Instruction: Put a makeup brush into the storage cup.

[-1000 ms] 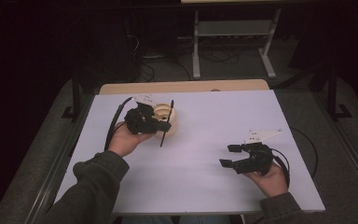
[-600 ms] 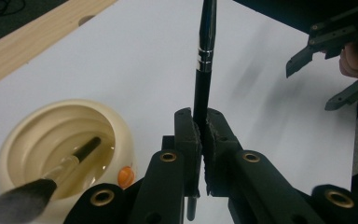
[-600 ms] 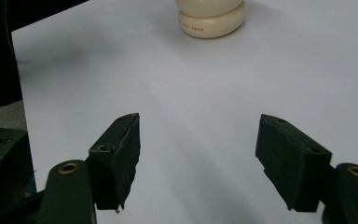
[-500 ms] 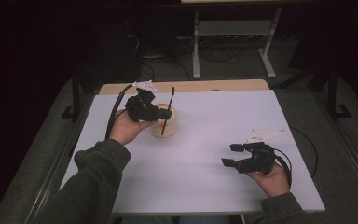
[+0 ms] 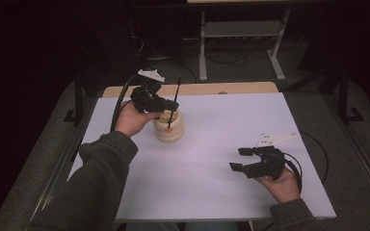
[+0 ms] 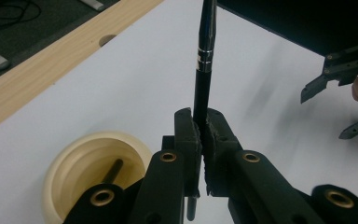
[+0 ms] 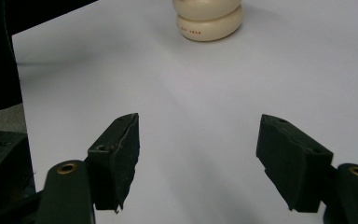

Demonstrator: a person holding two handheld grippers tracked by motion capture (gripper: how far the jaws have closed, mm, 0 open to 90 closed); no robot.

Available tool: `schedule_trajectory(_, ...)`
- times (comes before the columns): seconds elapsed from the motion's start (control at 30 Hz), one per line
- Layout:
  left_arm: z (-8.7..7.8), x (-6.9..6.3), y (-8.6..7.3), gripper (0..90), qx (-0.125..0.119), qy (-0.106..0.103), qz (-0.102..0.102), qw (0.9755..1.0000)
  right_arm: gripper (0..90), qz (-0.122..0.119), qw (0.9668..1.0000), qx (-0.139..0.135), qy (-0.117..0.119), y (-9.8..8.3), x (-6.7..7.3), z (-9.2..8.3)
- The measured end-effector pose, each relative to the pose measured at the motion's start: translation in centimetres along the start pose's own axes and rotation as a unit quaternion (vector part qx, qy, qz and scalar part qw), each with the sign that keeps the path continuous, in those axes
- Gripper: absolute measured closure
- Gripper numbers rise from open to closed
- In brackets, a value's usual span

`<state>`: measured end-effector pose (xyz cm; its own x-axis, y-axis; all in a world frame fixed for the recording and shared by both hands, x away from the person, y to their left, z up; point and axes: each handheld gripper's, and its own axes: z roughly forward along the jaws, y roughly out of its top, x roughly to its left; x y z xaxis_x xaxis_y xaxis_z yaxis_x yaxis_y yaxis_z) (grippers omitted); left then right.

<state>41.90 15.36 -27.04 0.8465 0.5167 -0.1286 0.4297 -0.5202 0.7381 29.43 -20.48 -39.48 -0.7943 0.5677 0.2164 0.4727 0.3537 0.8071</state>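
High view: your left gripper (image 5: pixel 166 107), pinching the slim black pen (image 5: pixel 174 103), has lifted it above the cream ribbed holder (image 5: pixel 169 127) since earlier. Left gripper view reveals another pen (image 6: pixel 112 171) inside. Your right gripper (image 5: pixel 243 160) stays spread, empty.

Two handheld grippers are counted: the left gripper (image 5: pixel 166 107) and the right gripper (image 5: pixel 241 159). One cream, ribbed holder (image 5: pixel 169 131) is seen on one white table (image 5: pixel 231 125). Two black pens are counted: one pen (image 6: pixel 204 60) clamped between the left gripper's jaws, and a second pen (image 6: pixel 112 171) standing inside the holder. One wooden strip (image 5: pixel 231 88) is seen along the table's far edge. Two hands are counted, one to each gripper.
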Motion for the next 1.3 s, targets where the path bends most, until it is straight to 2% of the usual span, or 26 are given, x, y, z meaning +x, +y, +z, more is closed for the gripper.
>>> schedule_trajectory(0.1,-0.1,0.2,0.5,85.4,-0.004,0.004,-0.007,1.0,29.1,0.002,1.0,-0.001,0.001,0.0,-0.1,-0.1)
schedule_trajectory(0.17,-0.1,0.4,0.8,85.4,0.002,0.009,0.001,1.0,29.1,0.001,1.0,-0.002,0.002,0.0,-0.1,-0.1)
schedule_trajectory(0.4,-0.1,0.9,1.7,85.4,-0.004,0.014,-0.008,0.9999,29.0,0.001,1.0,0.001,0.002,-0.1,-0.2,0.0)
schedule_trajectory(0.77,0.3,2.8,2.7,85.4,-0.011,0.034,-0.025,0.9991,28.9,0.0,1.0,-0.002,0.003,-0.1,-0.2,0.0)
schedule_trajectory(0.97,0.9,3.8,2.7,85.3,-0.023,0.042,-0.045,0.9979,28.8,0.0,1.0,-0.002,0.004,-0.1,-0.2,0.0)
schedule_trajectory(1.1,1.6,4.3,2.5,85.3,-0.015,0.044,-0.047,0.9978,28.8,-0.002,1.0,-0.003,0.004,-0.1,-0.3,0.1)
schedule_trajectory(1.13,1.8,4.4,2.4,85.3,-0.019,0.043,-0.056,0.9974,28.8,-0.001,1.0,-0.002,0.004,-0.1,-0.3,0.0)
schedule_trajectory(1.3,2.5,5.0,2.1,85.3,-0.021,0.045,-0.068,0.9965,28.6,0.002,1.0,-0.002,0.004,-0.1,-0.3,0.0)
